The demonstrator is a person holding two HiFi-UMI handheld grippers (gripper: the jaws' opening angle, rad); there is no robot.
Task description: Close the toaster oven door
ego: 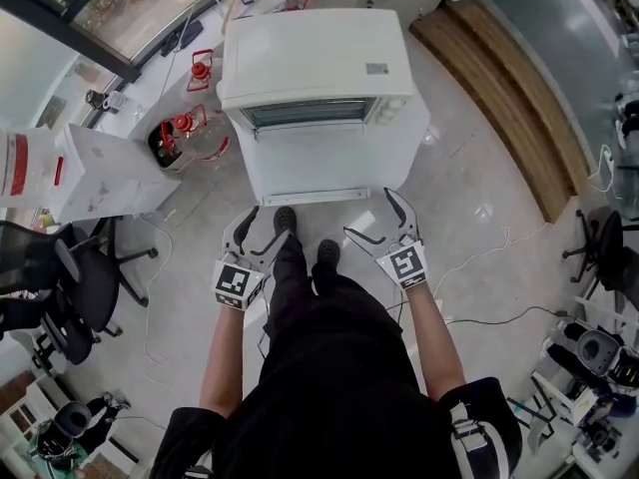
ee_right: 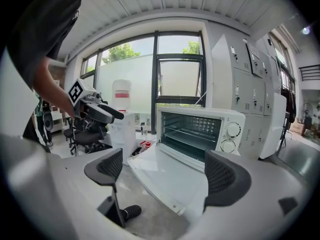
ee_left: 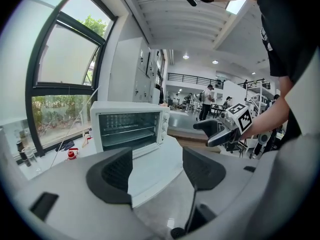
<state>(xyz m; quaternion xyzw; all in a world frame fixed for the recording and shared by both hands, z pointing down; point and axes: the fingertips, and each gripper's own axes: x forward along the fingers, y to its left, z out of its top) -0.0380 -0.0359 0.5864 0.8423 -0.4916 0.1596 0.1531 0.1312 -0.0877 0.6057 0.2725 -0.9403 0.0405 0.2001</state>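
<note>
Door (ego: pixel 329 163) of the toaster oven (ego: pixel 315 63) lies folded down flat toward you, its front edge just beyond both grippers. Your left gripper (ego: pixel 270 223) and right gripper (ego: pixel 369 213) hang spread wide, holding nothing, over glossy grey floor (ego: pixel 479 198), with a window (ego: pixel 150 8) at your left.

The white toaster oven (ego: pixel 318 63) stands upright in the upper middle of the head view, its front facing the person. Its door (ego: pixel 329 163) is fully open, hinged at the bottom edge and lying flat out toward the person. The open cavity shows a wire rack (ee_right: pixel 192 134). Two round knobs (ee_right: pixel 232 130) sit one above the other on the right of the front.
</note>
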